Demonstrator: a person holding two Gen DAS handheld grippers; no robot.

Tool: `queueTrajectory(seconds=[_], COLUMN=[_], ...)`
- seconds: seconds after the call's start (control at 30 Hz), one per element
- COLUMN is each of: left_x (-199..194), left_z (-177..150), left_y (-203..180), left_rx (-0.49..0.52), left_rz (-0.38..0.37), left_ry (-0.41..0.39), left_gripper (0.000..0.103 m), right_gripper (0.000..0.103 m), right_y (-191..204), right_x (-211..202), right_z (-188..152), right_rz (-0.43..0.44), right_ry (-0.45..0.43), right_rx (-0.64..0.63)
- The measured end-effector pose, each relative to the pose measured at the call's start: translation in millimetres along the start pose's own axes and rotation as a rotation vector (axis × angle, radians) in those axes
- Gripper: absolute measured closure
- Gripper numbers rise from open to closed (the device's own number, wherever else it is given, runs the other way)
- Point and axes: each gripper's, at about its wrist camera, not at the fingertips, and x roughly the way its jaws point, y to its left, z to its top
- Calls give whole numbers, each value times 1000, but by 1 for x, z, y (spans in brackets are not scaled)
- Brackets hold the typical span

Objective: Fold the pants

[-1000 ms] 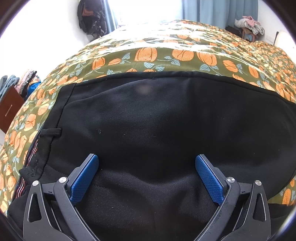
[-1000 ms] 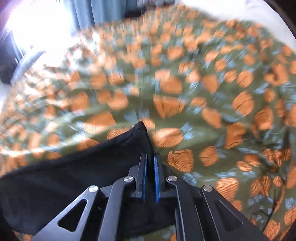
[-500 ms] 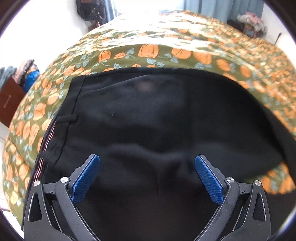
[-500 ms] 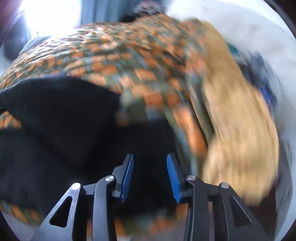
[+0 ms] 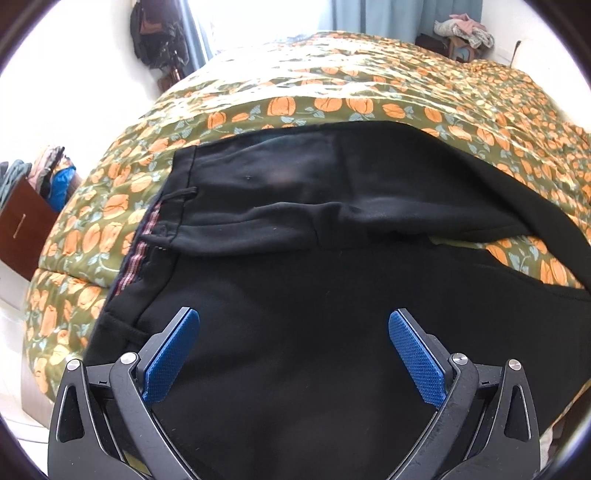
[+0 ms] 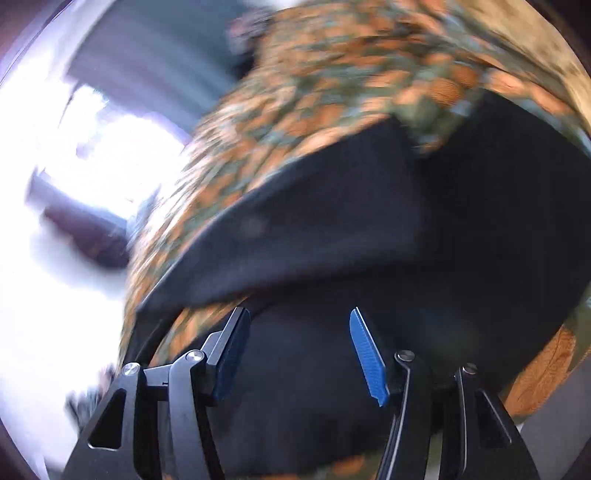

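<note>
You are working in a home bedroom. A bed fills most of your view, covered by an olive spread printed with orange pumpkins. Blue-grey curtains hang at a bright window behind it. Dark bags hang on the white wall, clothes are heaped in the far corner, and what looks like a brown cabinet stands beside the bed.

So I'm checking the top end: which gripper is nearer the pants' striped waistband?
Left. The left gripper hangs open over the pants beside the striped waistband. The right gripper's view shows no waistband.
</note>
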Motion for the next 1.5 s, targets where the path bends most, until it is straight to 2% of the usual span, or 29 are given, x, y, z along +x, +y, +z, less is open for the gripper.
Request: queueTrajectory(seconds=[0.1,0.17,0.2,0.23,0.27,0.3,0.37,0.43,0.5,0.53,0.6,0.7,0.83,0.87,0.93,0.97,1.0,1.07,1.17,1.3,1.33,1.4,1.47,1.5], left_x=[2,10,15,18,18,17,14,18,37,50,75,108,131,133,135,135,134,126,100,8,-19,-59,-72,-69], left_z=[-5,-6,-5,-2,4,11,38,76,113,130,156,180,186,186,186,184,181,178,179,177,168,135,87,58], left_y=[1,-3,-6,-10,-13,-15,-16,-19,-28,-35,-48,-60,-61,-61,-56,-54,-49,-43,-39,-27,-22,-12,-6,-7], left_rx=[10,23,29,35,35,25,-35,-106,-145,-159,-185,-245,-290,-302,-339,-351,-376,-384,-361,-265,-227,-158,-145,-141], left_rz=[2,6,14,17,6,-12,-94,-236,-379,-411,-443,-444,-407,-406,-433,-454,-511,-542,-554,-536,-522,-484,-474,-471], left_ry=[7,33,52,67,75,74,58,67,127,156,200,253,281,282,286,295,303,275,213,-9,-77,-159,-139,-87], left_gripper=[0,0,0,0,0,0,0,0,0,0,1,1,2,5,36,67,88,91,94,94,94,93,93,93], right_gripper=[47,49,69,80,80,80,81,81,81,81,81,81,81,81,88,88,88,88,89,90,90,90,90,90], right_y=[-13,-21,-24,-23,-19,-8,17,44,69,79,101,120,133,135,134,132,129,119,92,75,77,84,75,62], right_x=[-6,2,8,13,12,5,-13,-32,-51,-57,-75,-100,-143,-156,-178,-182,-187,-183,-153,-124,-126,-133,-125,-117], right_z=[11,19,23,24,27,31,38,45,53,56,58,54,47,44,41,40,38,38,45,65,69,72,74,75], right_rz=[-21,-17,-25,-23,-29,-33,-33,-16,15,25,55,114,205,228,258,257,243,189,139,126,129,104,33,-4], right_ry=[-90,-88,-69,-42,-31,-44,-76,-98,-110,-113,-119,-120,-133,-141,-147,-136,-133,-120,-75,-76,-98,-132,-108,-80], right_rx=[123,203,232,249,244,199,73,-29,-111,-142,-206,-259,-325,-348,-374,-381,-387,-398,-339,-276,-290,-358,-404,-397])
